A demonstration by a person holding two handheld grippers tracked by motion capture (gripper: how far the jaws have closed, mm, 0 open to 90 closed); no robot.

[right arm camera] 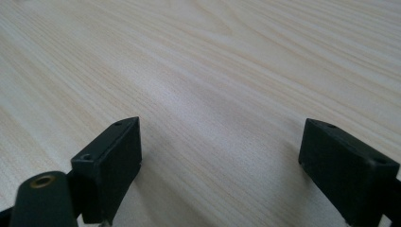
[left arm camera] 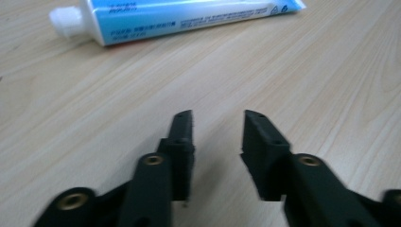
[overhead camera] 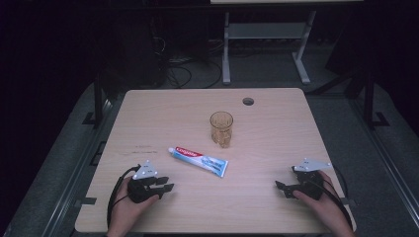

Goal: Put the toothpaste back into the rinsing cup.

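A blue, white and red toothpaste tube (overhead camera: 198, 159) lies flat on the wooden table (overhead camera: 276, 133), its white cap pointing left. Behind it stands an amber drinking glass (overhead camera: 221, 128), upright and empty. My left gripper (overhead camera: 170, 186) rests near the front left of the table, open, with nothing between its jaws. In the left gripper view the toothpaste tube (left arm camera: 184, 16) lies ahead of the left gripper (left arm camera: 217, 116), a short way off. At the front right my right gripper (overhead camera: 279, 187) sits open wide; the right gripper (right arm camera: 222, 124) has bare wood between its jaws.
A round cable hole (overhead camera: 248, 101) sits near the table's back edge. Beyond the table stands a white desk frame (overhead camera: 264, 34) with cables on the floor. Dark metal rails run along both sides of the table.
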